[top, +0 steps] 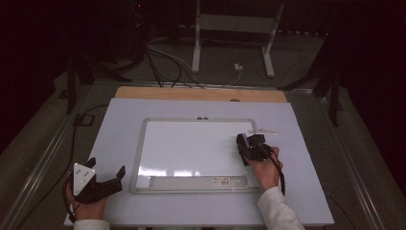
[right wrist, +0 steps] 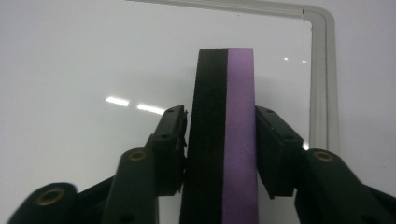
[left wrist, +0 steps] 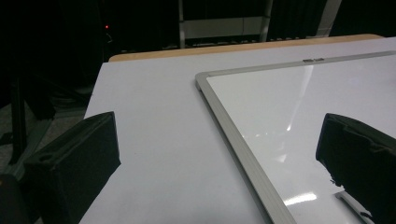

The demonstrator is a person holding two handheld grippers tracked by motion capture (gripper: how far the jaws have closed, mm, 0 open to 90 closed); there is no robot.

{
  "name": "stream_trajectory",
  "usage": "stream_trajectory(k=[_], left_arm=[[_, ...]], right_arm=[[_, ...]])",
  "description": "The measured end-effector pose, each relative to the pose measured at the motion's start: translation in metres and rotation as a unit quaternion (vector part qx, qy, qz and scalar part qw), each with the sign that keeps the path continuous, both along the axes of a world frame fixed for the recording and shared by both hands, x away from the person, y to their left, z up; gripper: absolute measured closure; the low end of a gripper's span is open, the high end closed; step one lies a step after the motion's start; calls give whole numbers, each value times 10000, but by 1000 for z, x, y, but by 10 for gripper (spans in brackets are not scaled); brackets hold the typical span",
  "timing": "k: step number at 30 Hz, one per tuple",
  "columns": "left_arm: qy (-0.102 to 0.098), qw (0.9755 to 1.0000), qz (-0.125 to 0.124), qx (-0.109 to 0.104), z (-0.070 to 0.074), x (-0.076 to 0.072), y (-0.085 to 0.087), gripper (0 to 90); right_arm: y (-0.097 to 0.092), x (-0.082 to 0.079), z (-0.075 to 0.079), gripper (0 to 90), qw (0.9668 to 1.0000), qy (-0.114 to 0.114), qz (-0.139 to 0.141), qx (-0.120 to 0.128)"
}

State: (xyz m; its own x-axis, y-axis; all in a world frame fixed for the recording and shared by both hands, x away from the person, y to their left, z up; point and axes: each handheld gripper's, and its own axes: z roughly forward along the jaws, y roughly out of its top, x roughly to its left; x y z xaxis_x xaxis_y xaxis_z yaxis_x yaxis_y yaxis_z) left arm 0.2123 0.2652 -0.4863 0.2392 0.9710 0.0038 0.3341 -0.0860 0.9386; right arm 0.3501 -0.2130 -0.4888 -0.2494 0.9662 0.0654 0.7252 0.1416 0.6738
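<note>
A whiteboard [top: 139, 153] with a grey frame lies flat on the pale table top. My right gripper [top: 251, 146] hovers over the board's right side, shut on an eraser [top: 242, 140] with a black felt layer and a purple layer. In the right gripper view the eraser [right wrist: 226, 116] stands on edge between the two pads, both pressing on it, near the board's corner frame [right wrist: 320, 70]. My left gripper [top: 106, 167] rests at the table's front left, open with nothing between its jaws. In the left gripper view the board's frame [left wrist: 233, 135] runs between the open jaws.
A small pale flat object [top: 262, 130] lies just off the board's upper right corner. The board's pen tray [top: 198, 182] runs along its near edge. A wooden table edge [top: 201, 94] shows at the back, with cables and a white desk frame [top: 196, 48] on the floor beyond.
</note>
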Motion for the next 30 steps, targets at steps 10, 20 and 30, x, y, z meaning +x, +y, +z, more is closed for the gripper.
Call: stream_trajectory(k=[10,20,30], left_arm=[[8,10000,-4,10,0,0,0,4],[3,10000,1,15,0,0,0,4],[3,10000,-3,36,0,0,-1,4]], right_arm=[[1,-6,2,628,9995,76,-290,-41],[-1,-19,2,632,9992,71,-399,39],[-8,-39,3,633,9988,91,-461,98]])
